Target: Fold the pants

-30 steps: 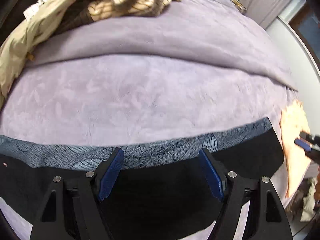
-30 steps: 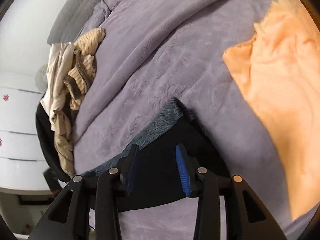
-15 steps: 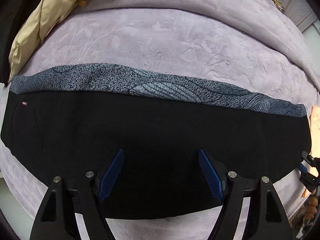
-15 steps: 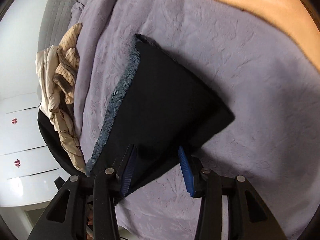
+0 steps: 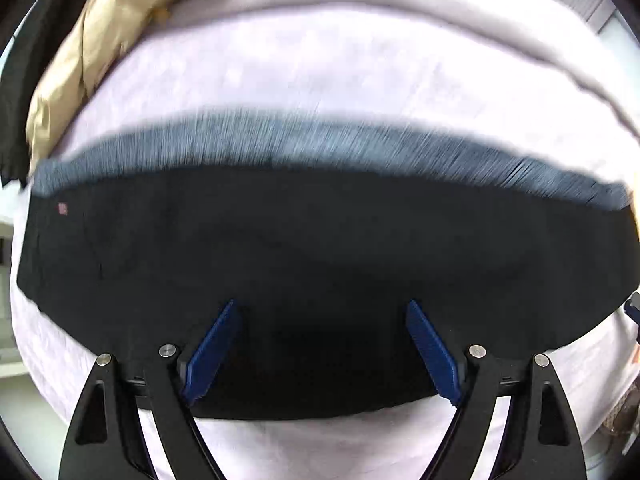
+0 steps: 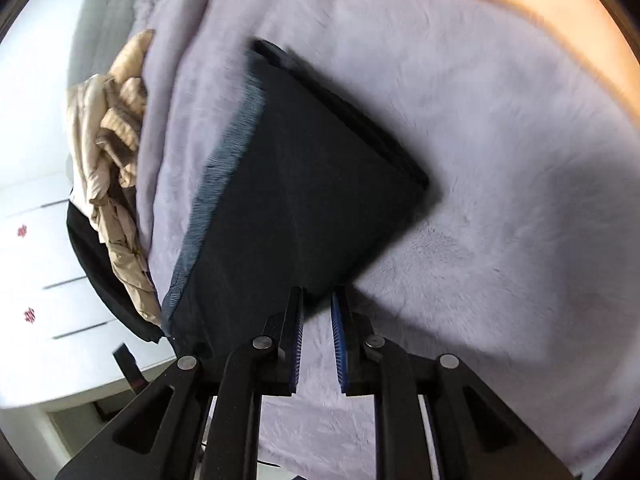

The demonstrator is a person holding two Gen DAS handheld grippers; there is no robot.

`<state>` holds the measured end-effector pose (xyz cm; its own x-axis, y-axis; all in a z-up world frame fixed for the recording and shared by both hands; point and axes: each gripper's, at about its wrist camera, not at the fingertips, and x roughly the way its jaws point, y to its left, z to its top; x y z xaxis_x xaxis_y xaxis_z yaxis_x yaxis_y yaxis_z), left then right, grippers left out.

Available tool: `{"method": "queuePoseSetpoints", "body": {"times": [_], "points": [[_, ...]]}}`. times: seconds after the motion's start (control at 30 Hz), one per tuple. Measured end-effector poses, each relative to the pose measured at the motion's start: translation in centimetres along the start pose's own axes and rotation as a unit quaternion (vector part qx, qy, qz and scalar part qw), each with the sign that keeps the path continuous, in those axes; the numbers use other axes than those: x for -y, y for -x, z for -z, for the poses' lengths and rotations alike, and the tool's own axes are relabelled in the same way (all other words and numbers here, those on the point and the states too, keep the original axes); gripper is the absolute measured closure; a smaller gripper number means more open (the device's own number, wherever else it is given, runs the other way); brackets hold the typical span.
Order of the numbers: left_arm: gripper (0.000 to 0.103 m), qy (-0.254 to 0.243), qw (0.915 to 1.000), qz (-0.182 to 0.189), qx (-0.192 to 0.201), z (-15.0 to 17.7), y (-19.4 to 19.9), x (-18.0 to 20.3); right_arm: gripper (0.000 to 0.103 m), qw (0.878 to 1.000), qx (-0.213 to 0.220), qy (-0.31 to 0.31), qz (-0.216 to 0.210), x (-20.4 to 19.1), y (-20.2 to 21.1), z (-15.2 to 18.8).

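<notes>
The black pants (image 5: pixel 320 260) lie flat on the lilac bed cover (image 5: pixel 320 80), folded lengthwise, with a grey patterned strip (image 5: pixel 320 144) along the far edge. My left gripper (image 5: pixel 320 320) is open and empty, its blue pads wide apart above the near edge of the pants. In the right wrist view the pants (image 6: pixel 304 184) run away to the left. My right gripper (image 6: pixel 318 300) has its jaws narrowed to a small gap at the near edge of the pants, with only bed cover (image 6: pixel 500 240) showing between the pads. The image is motion-blurred.
A heap of beige and striped clothes (image 6: pixel 112 152) lies at the far side of the bed, also in the left wrist view (image 5: pixel 92 60). An orange garment (image 6: pixel 560 20) lies at the right. White drawers (image 6: pixel 36 260) stand beyond the bed edge.
Both grippers have pulled back toward the near edge of the bed, so more of the pants shows. My right gripper's jaws have narrowed from about half open to a small gap.
</notes>
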<state>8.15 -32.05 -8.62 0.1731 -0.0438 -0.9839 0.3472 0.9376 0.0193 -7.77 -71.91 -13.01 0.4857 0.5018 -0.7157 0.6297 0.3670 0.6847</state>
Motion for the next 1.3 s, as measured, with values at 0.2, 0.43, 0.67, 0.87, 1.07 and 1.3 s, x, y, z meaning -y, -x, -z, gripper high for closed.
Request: {"method": "queuePoseSetpoints", "body": {"times": [0.2,0.43,0.67,0.87,1.07,1.3], "points": [[0.016,-0.046,0.9981,0.016,0.039,-3.8,-1.2,6.0,0.086,0.989,0.022,0.131,0.06,-7.0,-0.8,-4.9],[0.016,-0.04,0.9976,-0.017,0.054,-6.9,-5.6,7.4,0.103,0.984,0.01,0.128,0.125,-5.2,-5.2,-10.2],[0.016,0.035,0.9949,-0.082,0.047,-4.8,-1.6,-4.2,0.086,0.995,0.031,0.053,0.079,-4.8,-1.1,-9.8],[0.016,0.129,0.9861,-0.103,0.017,1.4,0.3,-17.7,0.07,0.989,-0.078,0.12,-0.027,-12.1,-3.7,0.3],[0.016,0.122,0.9862,-0.11,0.019,2.4,-1.2,-26.2,0.063,0.962,-0.224,0.131,-0.079,-18.2,-17.3,16.0],[0.004,0.118,0.9885,-0.088,0.033,2.4,-4.2,-33.5,0.063,0.962,-0.223,0.117,-0.101,-22.5,-27.7,23.4]]}}
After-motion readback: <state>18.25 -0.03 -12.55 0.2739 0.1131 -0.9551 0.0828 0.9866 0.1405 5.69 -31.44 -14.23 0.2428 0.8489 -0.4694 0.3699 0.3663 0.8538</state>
